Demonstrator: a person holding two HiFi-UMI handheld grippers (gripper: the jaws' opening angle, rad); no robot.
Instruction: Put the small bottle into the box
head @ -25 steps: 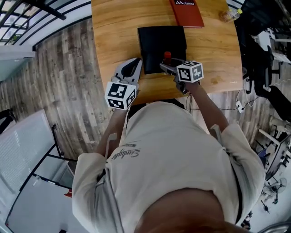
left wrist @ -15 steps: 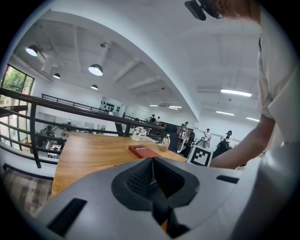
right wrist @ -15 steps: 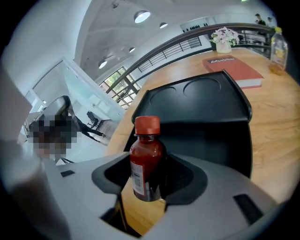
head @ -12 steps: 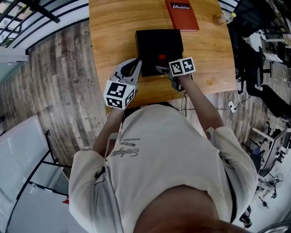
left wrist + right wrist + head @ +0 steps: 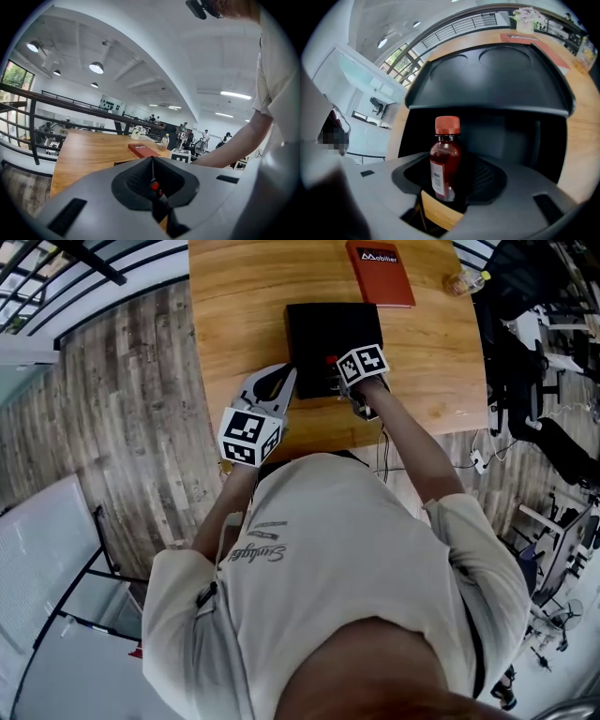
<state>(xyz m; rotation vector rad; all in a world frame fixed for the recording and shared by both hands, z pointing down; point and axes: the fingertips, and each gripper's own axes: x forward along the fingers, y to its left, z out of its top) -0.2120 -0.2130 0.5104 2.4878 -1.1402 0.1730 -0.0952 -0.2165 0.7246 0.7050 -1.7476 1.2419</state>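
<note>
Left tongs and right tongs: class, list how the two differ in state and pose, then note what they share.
The left tongs are shut and empty; the right tongs are closed on the small bottle. The left tongs sit beside the black box, over the table; the right tongs reach over the box. The left tongs point nearly level; the right tongs tilt steeply down. Both are grey with a marker cube.

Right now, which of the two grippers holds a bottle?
The right gripper: its jaws grip a small red-capped bottle over the black box. The left gripper has its jaws shut, empty.
</note>
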